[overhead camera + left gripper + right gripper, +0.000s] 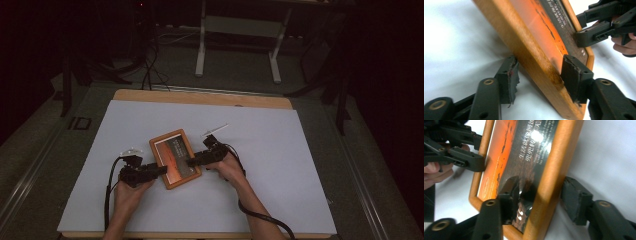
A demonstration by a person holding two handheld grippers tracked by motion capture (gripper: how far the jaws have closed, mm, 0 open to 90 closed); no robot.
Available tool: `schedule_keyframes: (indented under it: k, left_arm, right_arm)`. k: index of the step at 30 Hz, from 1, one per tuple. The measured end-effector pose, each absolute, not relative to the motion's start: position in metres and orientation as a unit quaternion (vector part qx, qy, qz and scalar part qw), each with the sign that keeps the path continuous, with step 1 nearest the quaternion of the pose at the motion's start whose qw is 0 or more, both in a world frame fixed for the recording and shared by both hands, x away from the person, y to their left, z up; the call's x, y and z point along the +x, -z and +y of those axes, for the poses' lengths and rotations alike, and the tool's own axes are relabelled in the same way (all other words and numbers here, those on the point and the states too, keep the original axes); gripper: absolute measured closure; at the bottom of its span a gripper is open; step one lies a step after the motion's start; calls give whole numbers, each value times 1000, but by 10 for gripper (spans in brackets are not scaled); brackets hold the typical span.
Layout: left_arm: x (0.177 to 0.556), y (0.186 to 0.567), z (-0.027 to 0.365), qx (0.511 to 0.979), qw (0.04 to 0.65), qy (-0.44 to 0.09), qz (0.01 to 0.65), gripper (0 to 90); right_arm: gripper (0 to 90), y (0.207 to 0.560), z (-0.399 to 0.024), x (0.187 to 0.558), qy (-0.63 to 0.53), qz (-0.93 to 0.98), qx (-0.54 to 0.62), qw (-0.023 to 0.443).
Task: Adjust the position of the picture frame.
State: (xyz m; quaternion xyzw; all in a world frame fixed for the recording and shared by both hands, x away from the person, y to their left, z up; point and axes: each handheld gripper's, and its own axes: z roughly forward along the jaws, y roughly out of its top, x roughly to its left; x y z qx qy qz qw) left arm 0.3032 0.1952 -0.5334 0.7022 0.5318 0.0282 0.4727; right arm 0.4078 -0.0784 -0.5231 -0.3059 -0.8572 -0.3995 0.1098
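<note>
High view: a wooden picture frame [175,158] lies flat near the middle of a bench [280,170] covered with a pale sheet, turned at a slant to the bench edges.
Frame content: an orange and dark print with light lettering under glass, inside a warm brown wooden border.
Left hand-held gripper [159,170]: comes in from the frame's left long edge, held in the person's left hand [129,196].
Left gripper view: the jaws straddle the wooden edge [534,62], one pad on the glass side and one on the outer side by the sheet; the inner pad sits on the frame, while whether the outer pad presses on the wood is not clear.
Right hand-held gripper [192,161]: reaches the frame's right long edge, held in the person's right hand [229,169].
Right gripper view: one pad rests on the glass over the print [506,165], the other stands a little off the outer side of the wooden border, so the jaws straddle the edge without clamping it.
Background: floor, cables and a light metal stand [237,30] beyond the bench.
</note>
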Motion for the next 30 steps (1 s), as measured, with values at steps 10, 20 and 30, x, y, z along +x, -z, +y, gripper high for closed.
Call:
schedule_keyframes:
  k: [10, 20, 30]
  left_arm:
    - [310, 519, 185, 696, 495, -10, 521, 657]
    - [314, 519, 164, 701, 502, 28, 505, 681]
    - [321, 524, 134, 699, 501, 83, 503, 684]
  right_arm:
    - [666, 514, -117, 386, 439, -823, -346, 106]
    - [683, 508, -146, 363, 451, -799, -389, 86]
    - [682, 506, -176, 343, 433, -780, -443, 90]
